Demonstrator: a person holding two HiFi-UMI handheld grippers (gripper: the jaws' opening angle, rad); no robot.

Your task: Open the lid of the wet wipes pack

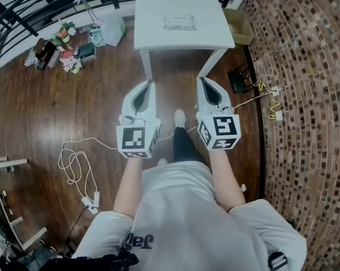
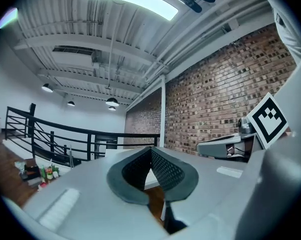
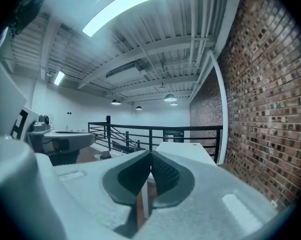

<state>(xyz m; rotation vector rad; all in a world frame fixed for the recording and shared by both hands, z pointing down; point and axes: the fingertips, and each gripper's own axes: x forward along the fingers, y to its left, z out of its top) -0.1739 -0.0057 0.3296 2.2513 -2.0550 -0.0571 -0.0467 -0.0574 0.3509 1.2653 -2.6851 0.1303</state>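
Note:
The wet wipes pack (image 1: 180, 21) lies flat on the white table (image 1: 158, 33) at the top of the head view, clear with a pale label. Both grippers are held side by side over the wooden floor, short of the table's near edge and pointing toward it. My left gripper (image 1: 149, 84) is shut with nothing between its jaws, and its black pads meet at the tip (image 2: 151, 149). My right gripper (image 1: 203, 81) is also shut and empty (image 3: 150, 153). Each gripper view shows the other gripper at its side, and the right gripper view shows the table top (image 3: 185, 151) ahead.
A brick wall (image 1: 305, 95) runs along the right, with a cardboard box (image 1: 240, 26), a black item (image 1: 238, 81) and a yellow cable (image 1: 269, 100) at its foot. A black railing (image 1: 40, 4) and floor clutter (image 1: 65, 47) lie far left. White cables (image 1: 74, 162) trail on the floor.

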